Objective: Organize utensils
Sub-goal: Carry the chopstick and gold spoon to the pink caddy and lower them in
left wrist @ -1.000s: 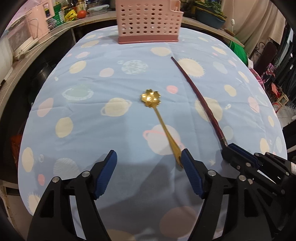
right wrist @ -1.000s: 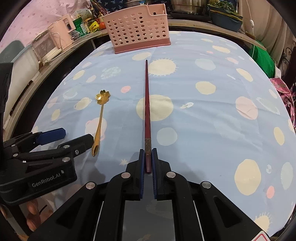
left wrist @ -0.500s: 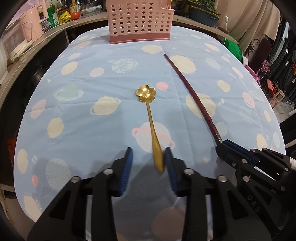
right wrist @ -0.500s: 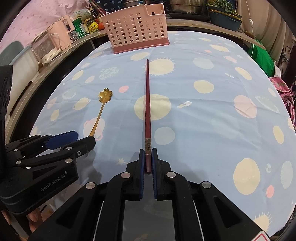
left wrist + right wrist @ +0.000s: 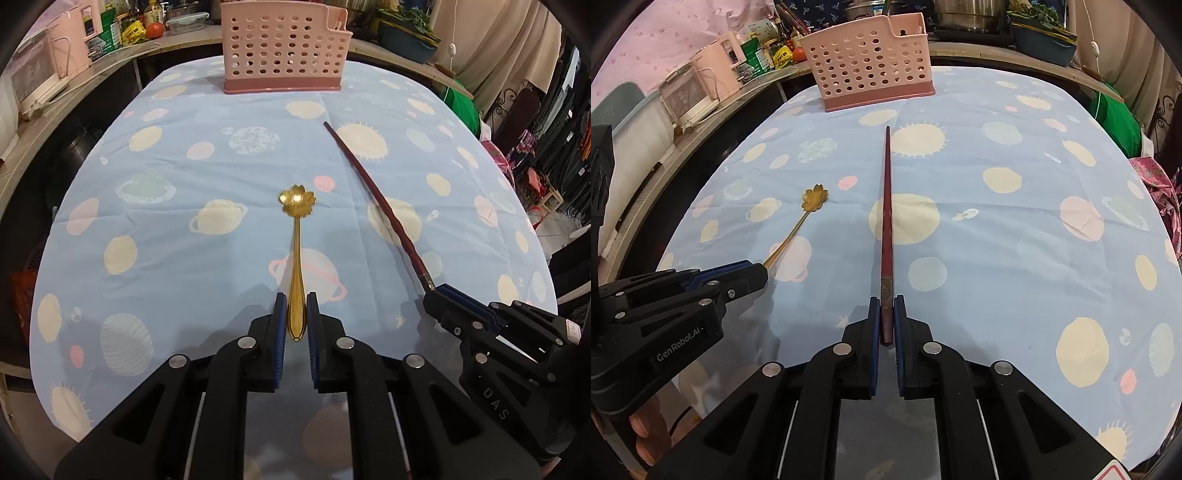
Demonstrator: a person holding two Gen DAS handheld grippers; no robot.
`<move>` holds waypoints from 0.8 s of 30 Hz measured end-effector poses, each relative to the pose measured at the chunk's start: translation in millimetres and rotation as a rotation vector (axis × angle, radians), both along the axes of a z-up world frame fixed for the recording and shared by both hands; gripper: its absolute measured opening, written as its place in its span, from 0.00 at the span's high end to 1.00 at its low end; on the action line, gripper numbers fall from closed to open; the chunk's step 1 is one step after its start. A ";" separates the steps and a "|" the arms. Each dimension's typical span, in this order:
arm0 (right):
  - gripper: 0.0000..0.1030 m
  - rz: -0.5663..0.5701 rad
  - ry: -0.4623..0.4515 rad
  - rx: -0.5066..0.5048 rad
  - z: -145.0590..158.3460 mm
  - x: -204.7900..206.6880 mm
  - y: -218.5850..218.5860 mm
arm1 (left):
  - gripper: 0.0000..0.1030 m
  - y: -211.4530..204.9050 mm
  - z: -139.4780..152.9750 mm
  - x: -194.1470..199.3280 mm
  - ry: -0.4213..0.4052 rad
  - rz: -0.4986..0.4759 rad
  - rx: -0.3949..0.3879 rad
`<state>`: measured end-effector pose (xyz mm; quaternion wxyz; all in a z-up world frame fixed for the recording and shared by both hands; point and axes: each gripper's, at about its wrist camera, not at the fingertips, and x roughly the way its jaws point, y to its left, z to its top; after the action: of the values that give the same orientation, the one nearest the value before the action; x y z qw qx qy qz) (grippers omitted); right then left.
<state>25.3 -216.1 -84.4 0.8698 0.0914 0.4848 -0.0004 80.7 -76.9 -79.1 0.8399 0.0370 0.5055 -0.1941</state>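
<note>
A gold spoon (image 5: 296,236) with a flower-shaped bowl lies on the planet-print tablecloth; my left gripper (image 5: 296,314) is shut on its handle end. The spoon also shows in the right wrist view (image 5: 809,206). A long dark red chopstick (image 5: 886,206) lies pointing toward the far basket; my right gripper (image 5: 886,317) is shut on its near end. The chopstick shows in the left wrist view (image 5: 376,195), as does the right gripper (image 5: 439,291). A pink perforated utensil basket (image 5: 282,48) stands upright at the table's far edge, also in the right wrist view (image 5: 873,61).
The round table wears a light blue cloth (image 5: 166,229) that drops off at its edges. A counter (image 5: 701,92) with appliances, bottles and food packets runs behind and to the left. A dark basin (image 5: 1043,44) sits at the back right.
My left gripper moved right and forward, then closed its fingers from wide open onto the spoon's handle. My right gripper stayed shut on the chopstick, barely moving.
</note>
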 end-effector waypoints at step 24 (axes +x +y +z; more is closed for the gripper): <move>0.93 -0.036 -0.255 0.086 119.7 14.7 -28.0 | 0.99 24.1 93.0 34.2 -0.157 0.090 -0.125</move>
<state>40.0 -244.1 35.3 0.9195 0.1367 0.3682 0.0163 114.9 -52.8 13.9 0.8855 -0.0234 0.4262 -0.1837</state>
